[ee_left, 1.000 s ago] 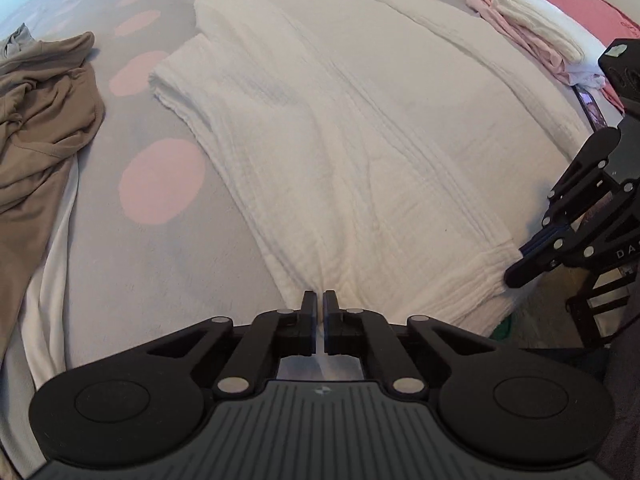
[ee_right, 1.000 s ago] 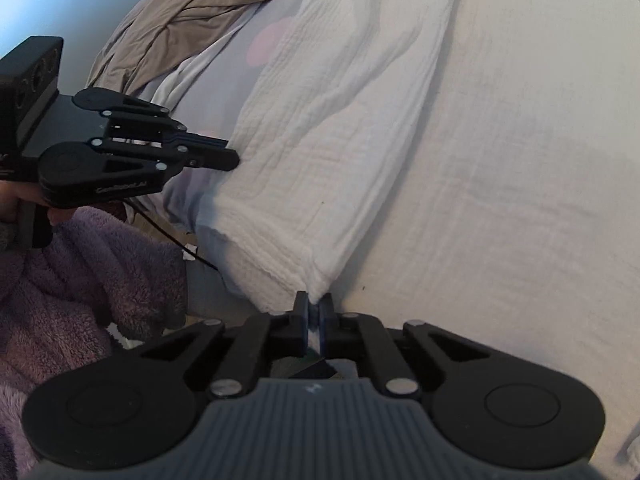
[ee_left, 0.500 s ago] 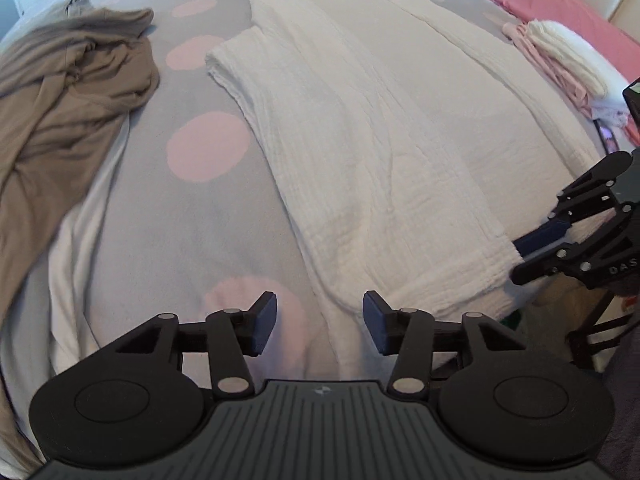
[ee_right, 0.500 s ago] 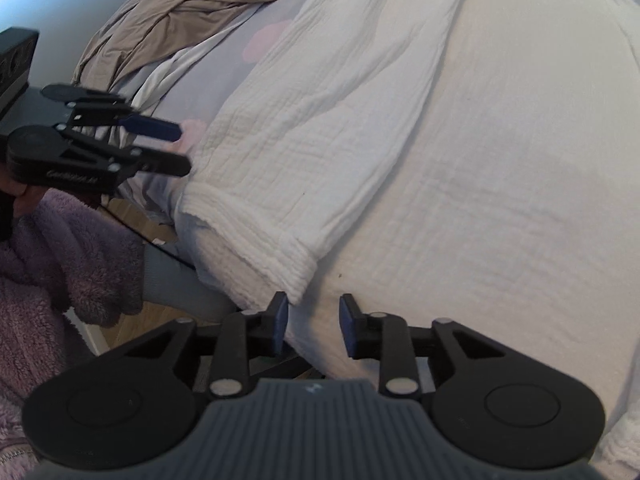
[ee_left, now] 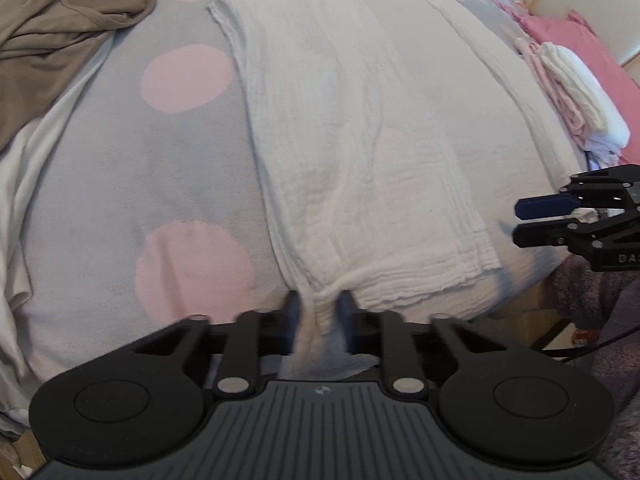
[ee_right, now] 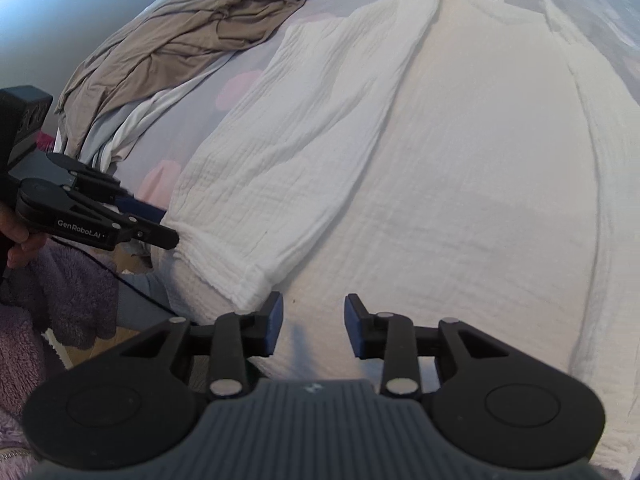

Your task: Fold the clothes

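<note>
- White garment (ee_left: 360,128) lay spread flat on the dotted bedspread (ee_left: 120,168), its hem at the bed's near edge, with one long side already folded inward.
- Left gripper (ee_left: 318,308), clamped on that hem a second before, had sprung wide half a second before and was now closing again; a pinch of hem stood bunched between its narrow jaws, so the hold was judged a regrip at the folded corner.
- Right gripper (ee_right: 312,320), likewise clamped on the hem a second before, had let go; its jaws were opening, moderately apart, with nothing between them, though the garment lay directly beneath.
- Hem's folded corner (ee_right: 256,284) lay just left of the right gripper.
- Release was judged to end one fold; the next called for a fresh hold on the right.
- Brown garment (ee_left: 60,20) lay crumpled well beyond the white garment, untouched.
</note>
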